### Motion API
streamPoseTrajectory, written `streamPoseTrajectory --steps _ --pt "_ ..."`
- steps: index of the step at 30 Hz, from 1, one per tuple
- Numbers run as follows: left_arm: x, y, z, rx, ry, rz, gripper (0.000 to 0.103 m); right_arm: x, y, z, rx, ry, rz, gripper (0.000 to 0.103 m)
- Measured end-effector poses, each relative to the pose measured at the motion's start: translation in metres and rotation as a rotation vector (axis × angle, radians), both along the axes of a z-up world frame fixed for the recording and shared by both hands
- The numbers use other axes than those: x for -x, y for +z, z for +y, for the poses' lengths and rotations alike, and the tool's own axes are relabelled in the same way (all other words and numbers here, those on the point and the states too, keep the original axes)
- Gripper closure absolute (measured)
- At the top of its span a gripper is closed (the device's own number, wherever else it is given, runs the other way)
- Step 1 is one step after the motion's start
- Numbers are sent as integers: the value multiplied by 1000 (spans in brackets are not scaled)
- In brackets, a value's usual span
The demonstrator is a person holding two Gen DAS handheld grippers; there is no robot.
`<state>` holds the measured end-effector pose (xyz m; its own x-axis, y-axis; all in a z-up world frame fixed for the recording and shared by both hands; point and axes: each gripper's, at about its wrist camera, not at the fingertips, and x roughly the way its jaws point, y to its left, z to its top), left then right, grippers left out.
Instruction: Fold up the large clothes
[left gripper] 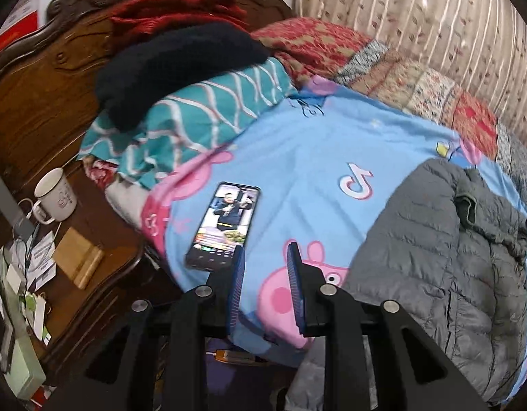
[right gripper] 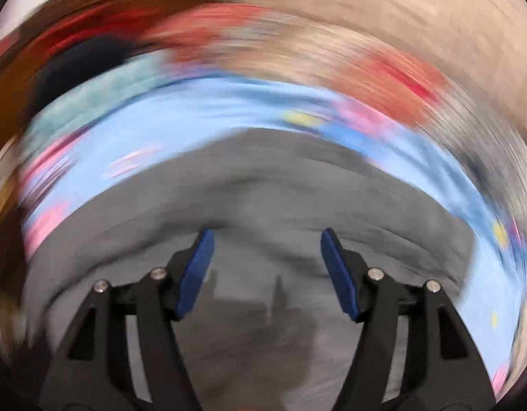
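Two tongs are in view. The grey puffer jacket lies on the bed's blue cartoon sheet, to the right of the left tongs, apart from them. Left tongs hover over the bed edge, jaws parted, holding nothing. Right tongs sit directly above the jacket, jaws spread wide; that view is motion-blurred. A phone lies just left of the left tongs.

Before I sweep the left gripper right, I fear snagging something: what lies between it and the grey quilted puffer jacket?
Only the blue cartoon-pig bedsheet, in the left wrist view, between left gripper and grey quilted puffer jacket.
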<state>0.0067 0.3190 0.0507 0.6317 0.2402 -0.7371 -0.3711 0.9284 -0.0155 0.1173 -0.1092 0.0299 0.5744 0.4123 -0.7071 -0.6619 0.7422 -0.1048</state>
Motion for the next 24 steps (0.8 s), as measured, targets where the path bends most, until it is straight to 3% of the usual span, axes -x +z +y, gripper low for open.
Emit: streamPoseTrajectory --steps 2,4,8,13,18,19,21,22,24 --pt "14 4 6 3 1 -26 54 59 -11 55 96 236 -34 31" --pt "30 9 11 1 2 -53 54 121 -40 106 254 454 -124 31" --pt "75 17 27 15 27 -116 54 182 -96 156 527 678 -327 31" --pt "123 23 55 27 97 -177 54 198 -150 170 800 878 -616 31" --pt "149 31 83 28 171 -221 54 195 -150 210 793 946 -583 35" --pt "150 32 89 29 176 -226 54 192 -148 219 790 957 -525 65" --pt "152 35 96 28 190 -237 54 186 -130 233 700 913 -374 91" --pt "151 37 98 25 193 -242 54 177 -110 237 614 866 -322 98" --pt "150 38 99 17 192 -248 54 151 -64 240 426 742 -219 99"
